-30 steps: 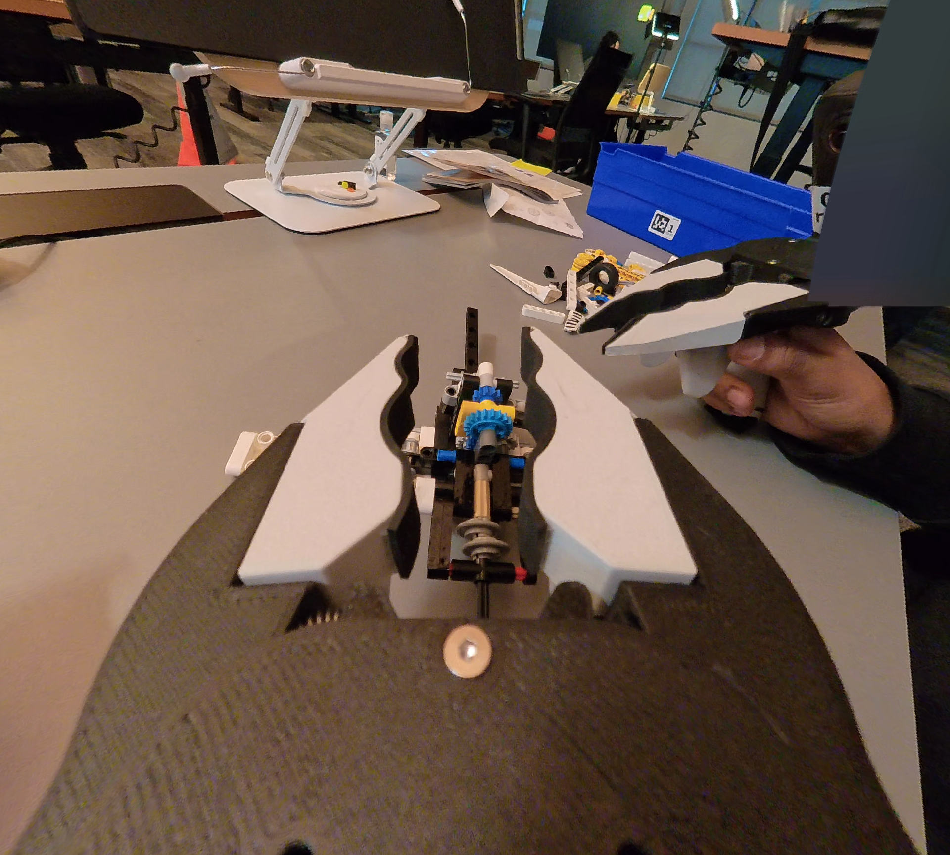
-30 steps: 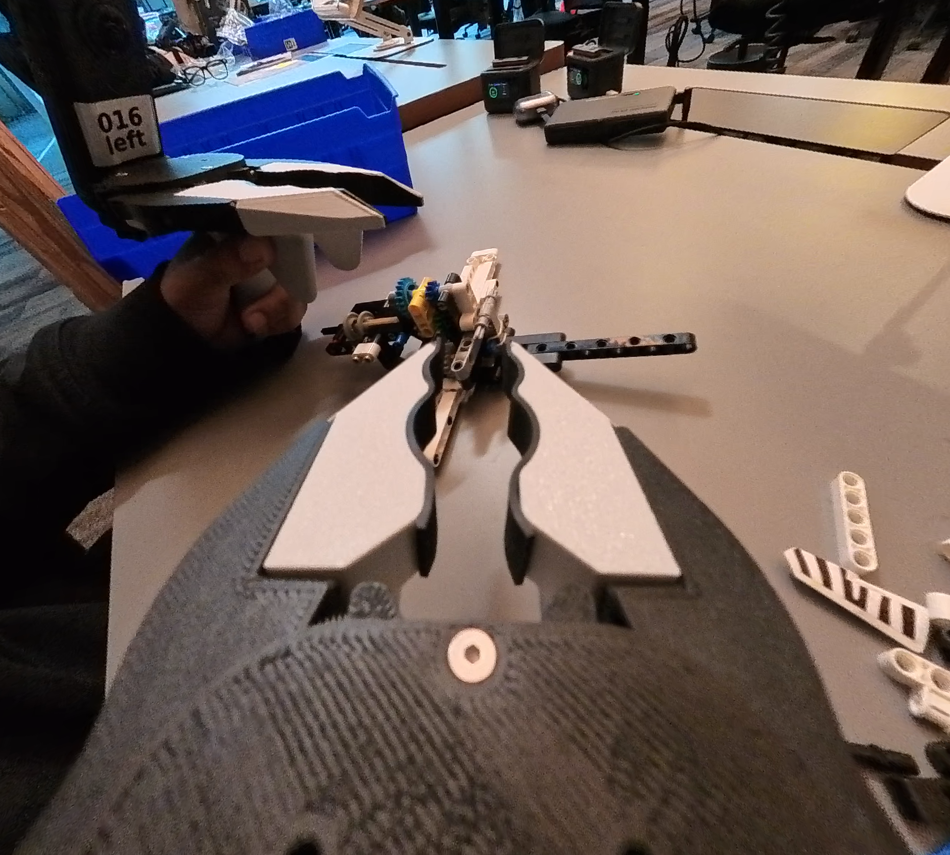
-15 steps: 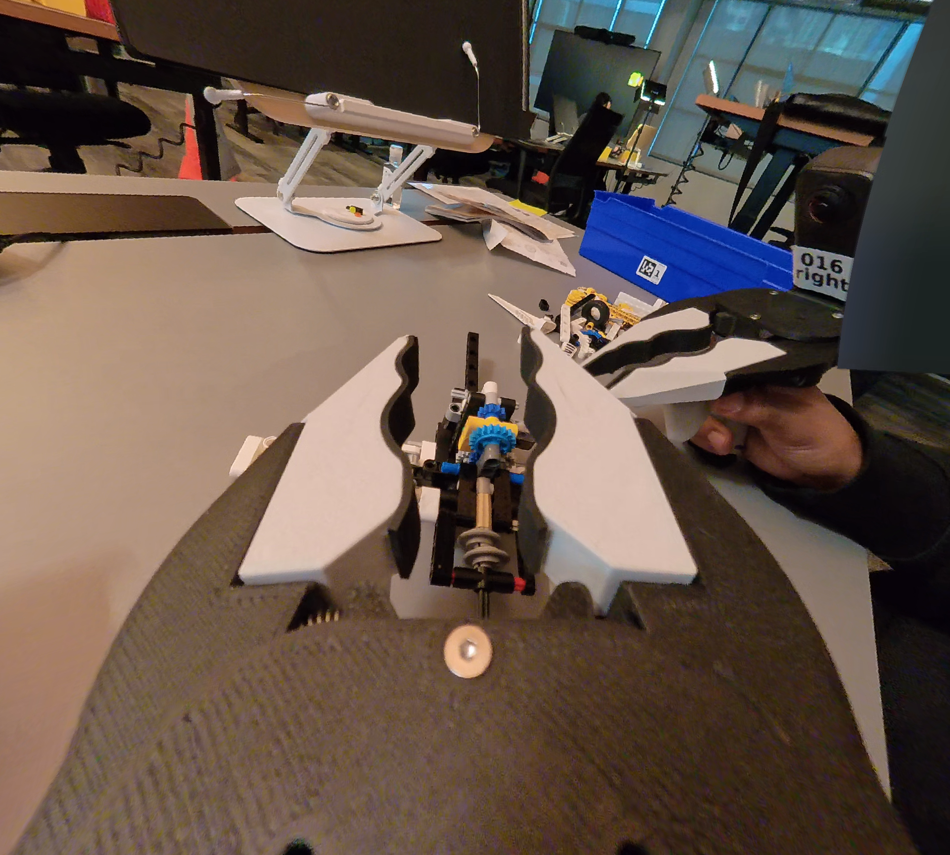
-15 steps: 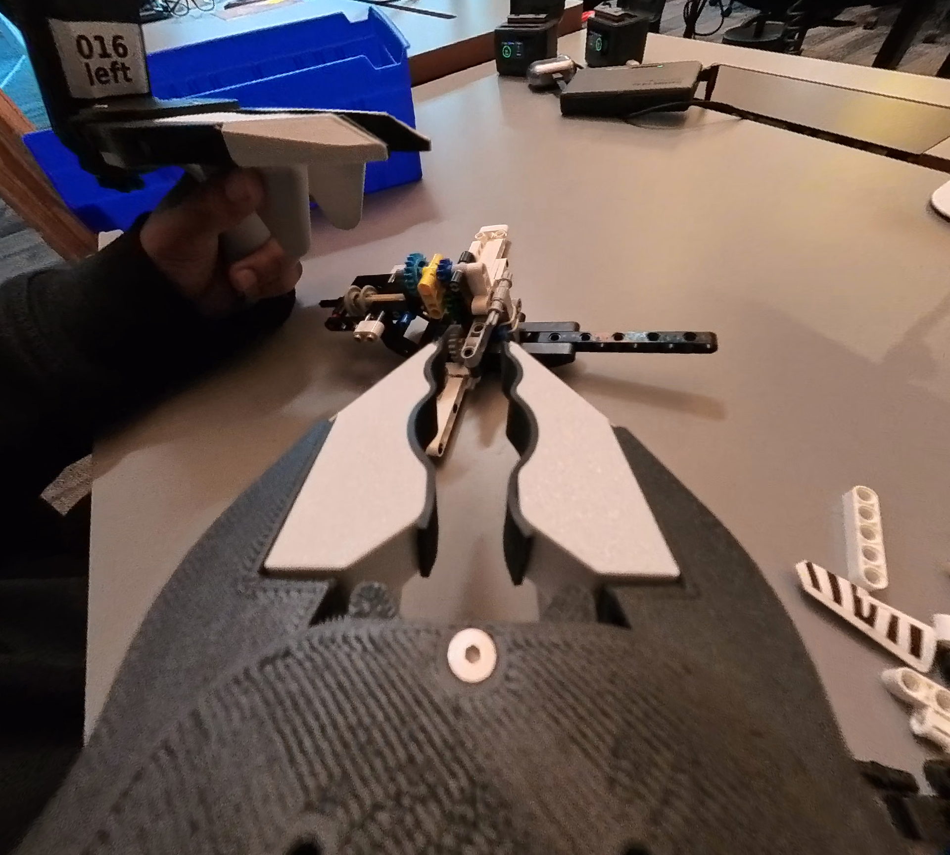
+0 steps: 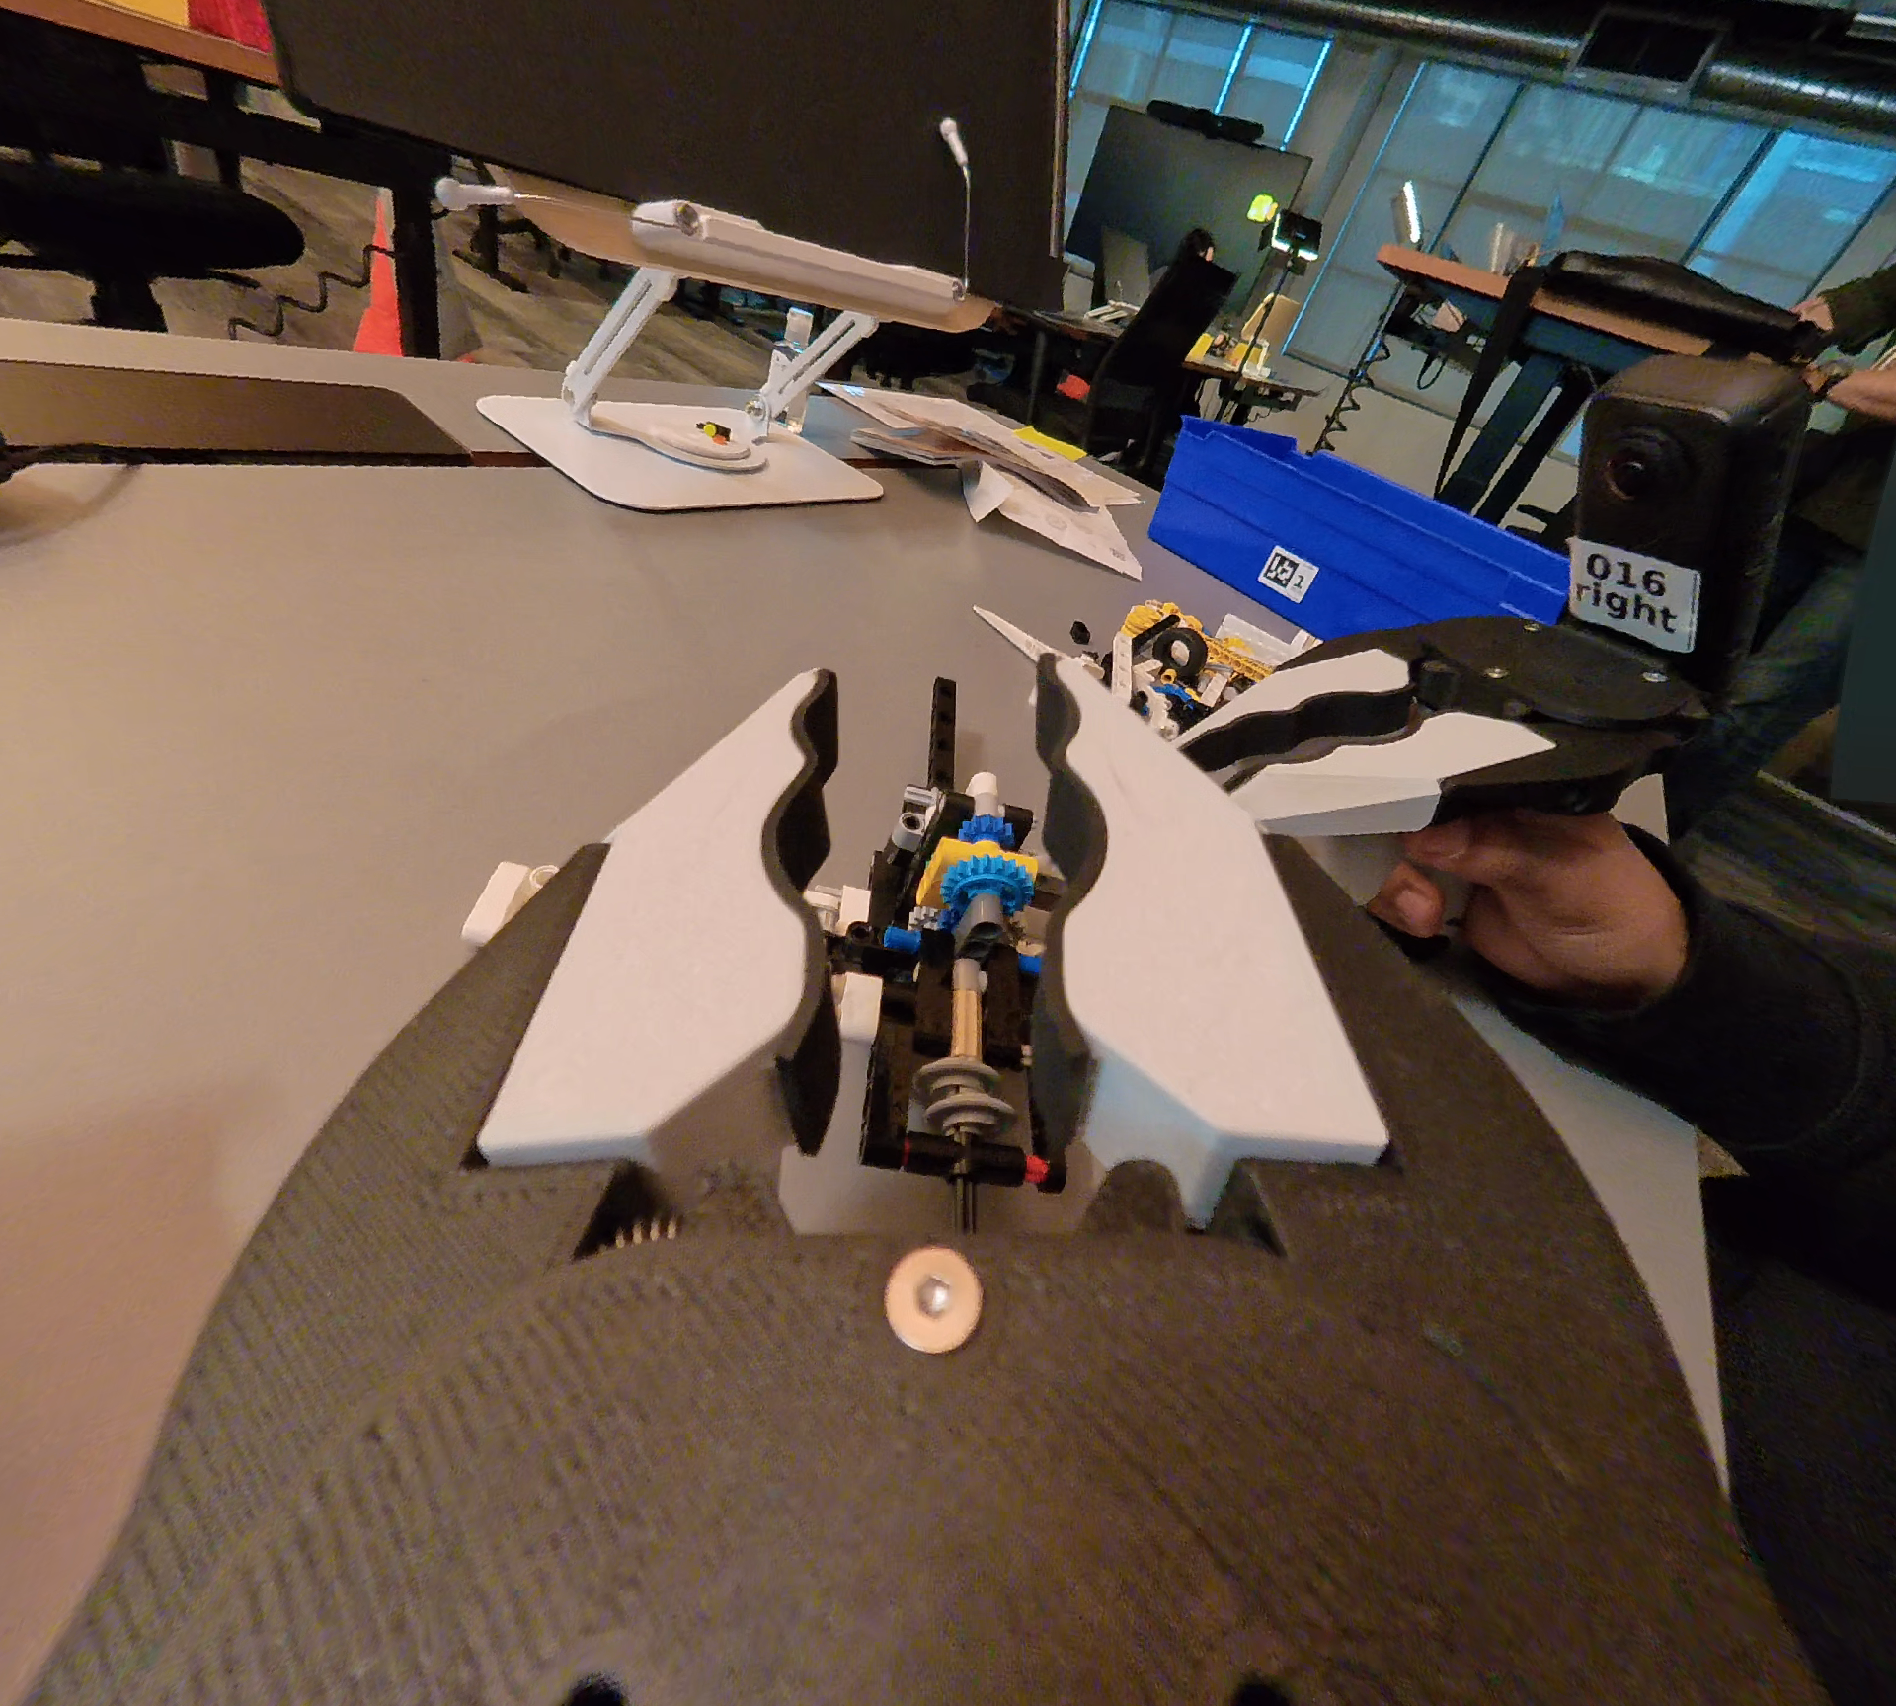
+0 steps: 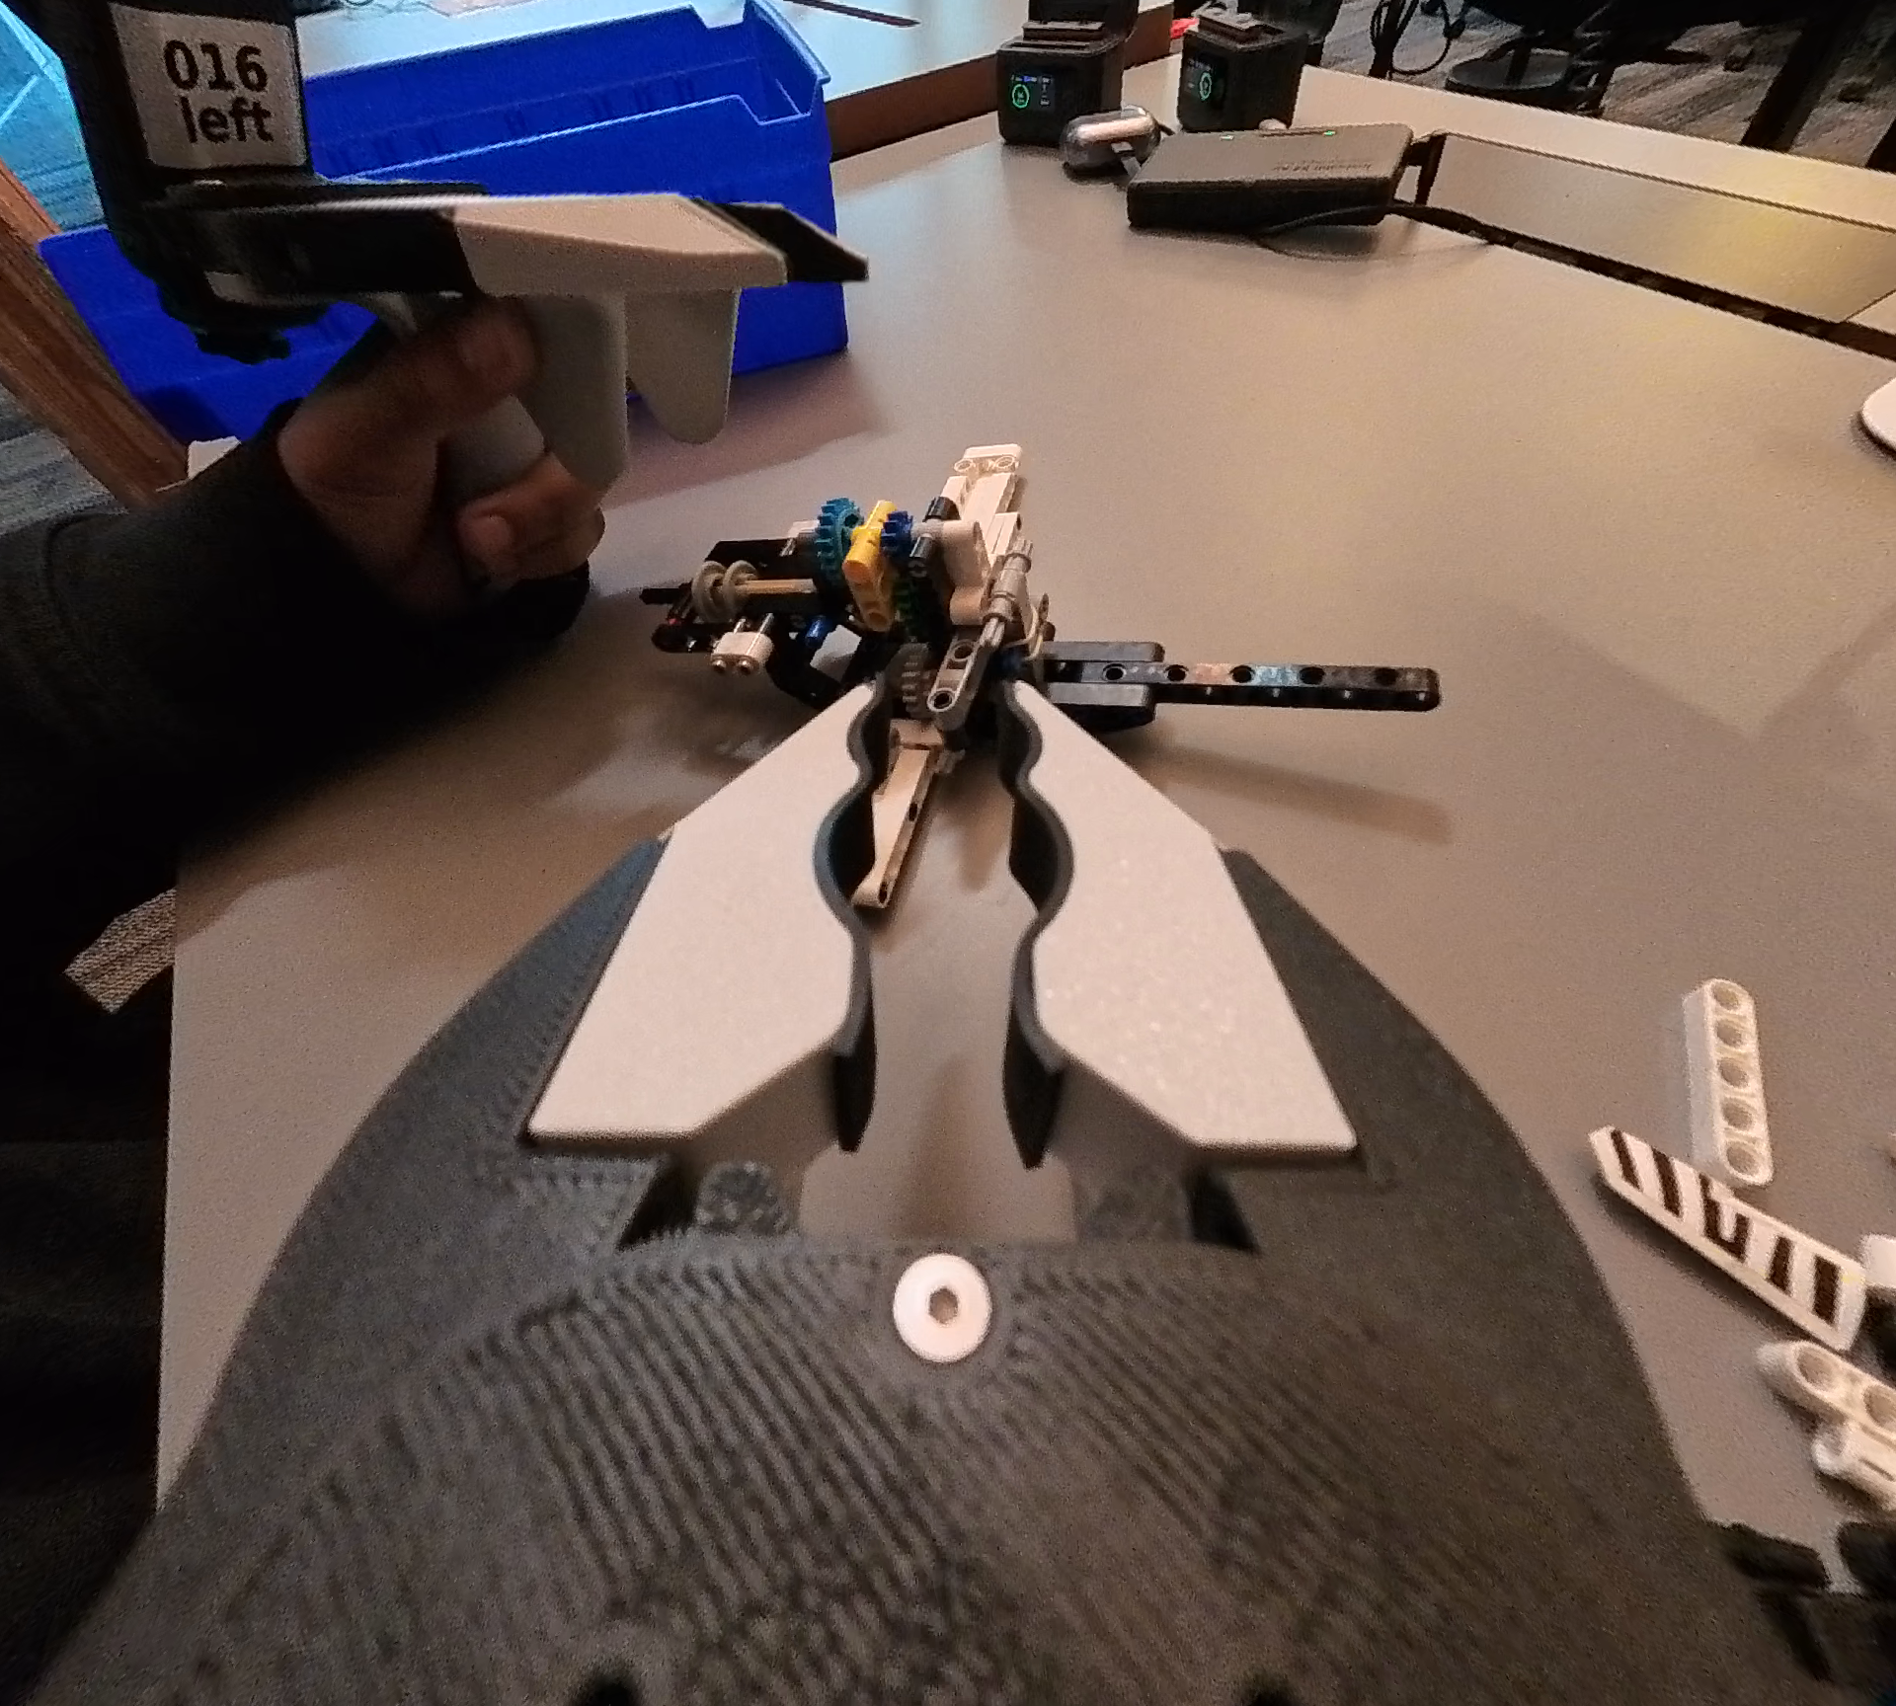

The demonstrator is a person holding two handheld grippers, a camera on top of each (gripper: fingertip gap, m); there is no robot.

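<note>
A grey table in a big office room carries a toy-brick assembly, with a blue bin behind it and loose white pieces to its right. The left gripper hangs spread above the assembly's left end, not touching it. The right gripper has its narrow tips at the assembly's grey-white side; real pinching cannot be told.

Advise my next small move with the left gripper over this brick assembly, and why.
Probably lower the left gripper straight down: it hangs open above the brick assembly, touching nothing, while the fingers of the right gripper flank its near side.
</note>
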